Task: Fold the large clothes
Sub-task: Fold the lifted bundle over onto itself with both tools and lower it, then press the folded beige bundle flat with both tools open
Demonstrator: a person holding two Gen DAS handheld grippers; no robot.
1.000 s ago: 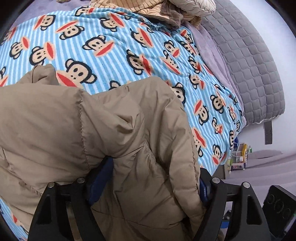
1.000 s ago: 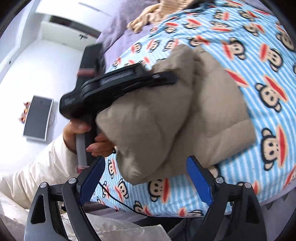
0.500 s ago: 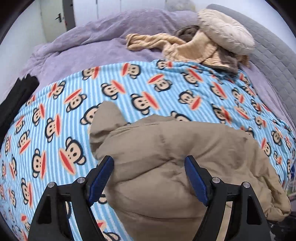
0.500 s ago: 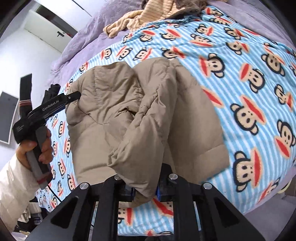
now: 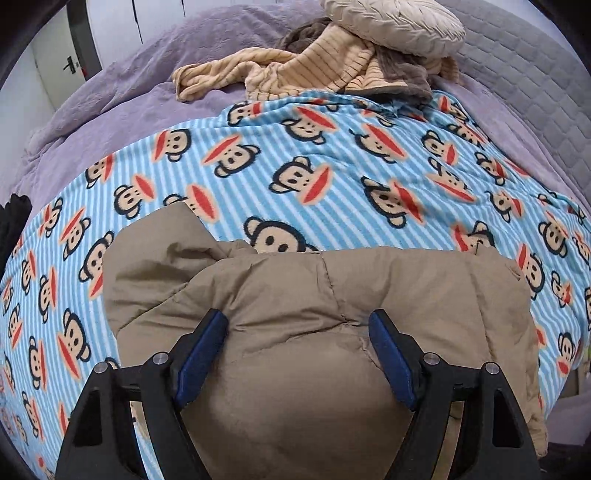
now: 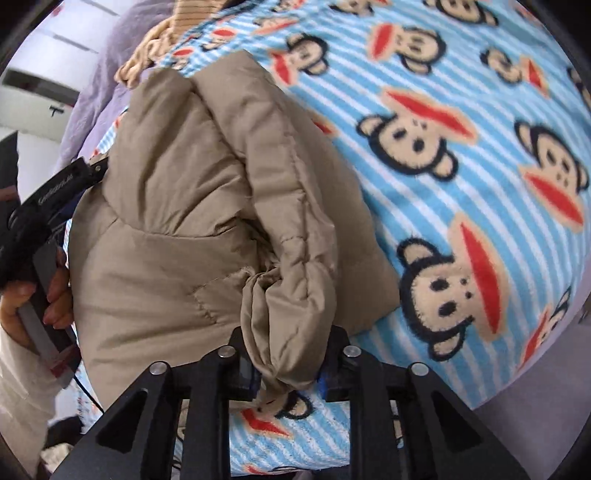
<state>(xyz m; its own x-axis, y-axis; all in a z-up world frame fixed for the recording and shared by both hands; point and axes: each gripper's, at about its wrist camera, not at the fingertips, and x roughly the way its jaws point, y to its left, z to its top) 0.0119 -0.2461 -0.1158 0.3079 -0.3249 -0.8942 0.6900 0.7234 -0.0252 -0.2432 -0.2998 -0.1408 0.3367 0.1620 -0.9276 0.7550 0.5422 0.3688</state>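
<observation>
On the bed, as seen from the left wrist camera, a tan padded jacket [image 5: 317, 295] is being shown lying bunched on a blue striped blanket [image 5: 332, 177] printed with monkey faces. The left gripper [image 5: 297, 345] is being held just above the near part of the jacket, its jaws spread wide apart with nothing pinched between them; the blue pads [image 5: 201, 345] are being seen on either side of a puffed fold. Beyond the blanket, a purple bedspread [image 5: 122, 92] is being covered in part by a heap of beige striped fabric [image 5: 306, 74], and a round quilted cushion [image 5: 395, 22] is being rested on top of that heap. A grey quilted headboard [image 5: 535, 85] is being shown at the far right.

From the right wrist camera, the same jacket [image 6: 177, 229] is being seen from the side, and a thick rolled edge of it is being pinched between the nearly closed jaws of the right gripper [image 6: 286, 373]. The blanket [image 6: 461, 166] is being shown under and to the right of the jacket. At the left edge, the left gripper [image 6: 59, 188] is being gripped by a hand [image 6: 33, 302] beside the jacket, with a pale sleeve [image 6: 18, 387] below it
</observation>
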